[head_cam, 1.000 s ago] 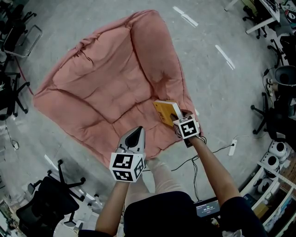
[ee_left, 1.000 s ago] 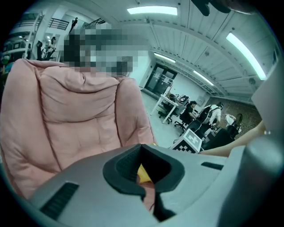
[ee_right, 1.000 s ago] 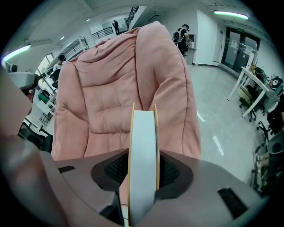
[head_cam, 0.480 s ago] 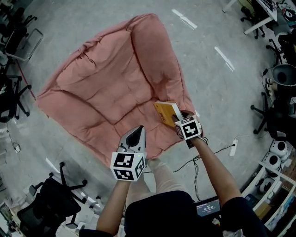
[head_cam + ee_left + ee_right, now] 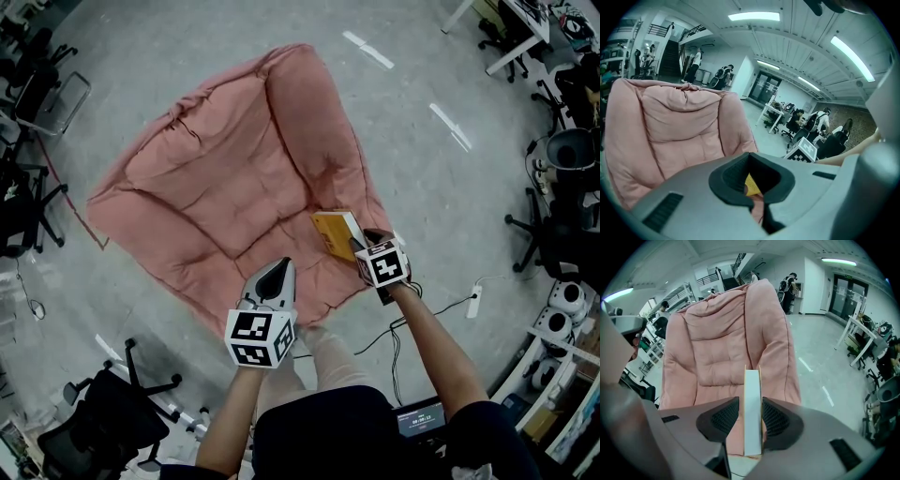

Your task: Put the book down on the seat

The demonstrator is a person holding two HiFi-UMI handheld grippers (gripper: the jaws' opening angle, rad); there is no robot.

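Right tool: my right tool is closed on the book, 1 jaw pressed against each cover.
Book: the book has yellow covers; in the right gripper view its white page edge faces me and stands upright between the jaws.
Book's place: in the head view it sits over the near right part of the seat, close to the right side cushion. I cannot tell whether it touches the fabric.
Left tool: my left tool has its jaws brought together at the tips and grips nothing. Through the hollow behind the tips I see a sliver of the yellow book and pink fabric.
Left tool's place: it is over the near edge of the seat, left of the right tool and apart from it.
Seat: the seat is a large pink padded chair with a quilted back on the far side and a raised cushion on each side.
Floor: the grey floor surrounds the seat; a white power strip lies on it to the right, near my right arm.
Surroundings: a black office chair stands at the near left.
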